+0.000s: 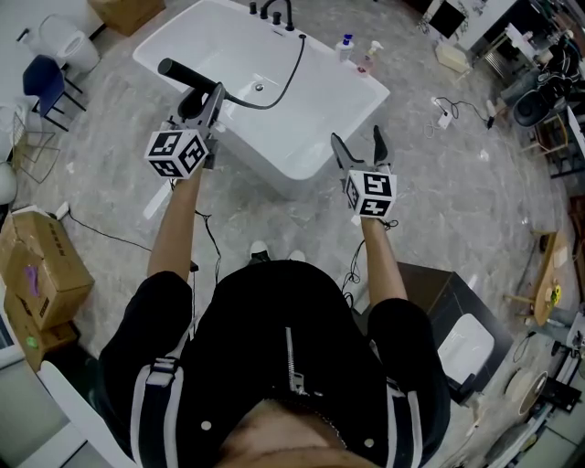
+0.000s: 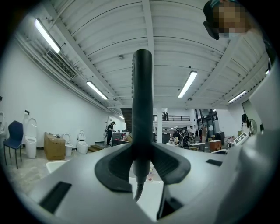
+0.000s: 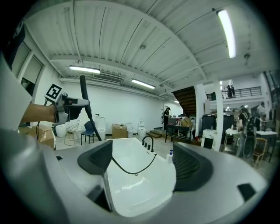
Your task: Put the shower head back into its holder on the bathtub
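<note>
A white bathtub [image 1: 361, 89] stands on the floor ahead of me, with a black faucet set [image 1: 274, 13] at its far end. My left gripper [image 1: 206, 101] is shut on the handle of the black shower head [image 1: 186, 72], held over the tub's left rim. In the left gripper view the shower head [image 2: 142, 100] stands upright between the pads. Its black hose [image 1: 291, 69] loops across the basin toward the faucet. My right gripper [image 1: 358, 144] is open with nothing in it, just off the tub's near right corner. In the right gripper view the bathtub [image 3: 131, 188], hose [image 3: 133, 172] and faucet [image 3: 148, 142] show between the spread jaws.
Two bottles [image 1: 345, 44] stand on the floor by the tub's far right corner. Cardboard boxes [image 1: 41, 265] sit at my left, a blue chair [image 1: 44, 80] and a toilet [image 1: 69, 41] at the far left. A dark box [image 1: 439, 302] is at my right. Cables lie on the floor.
</note>
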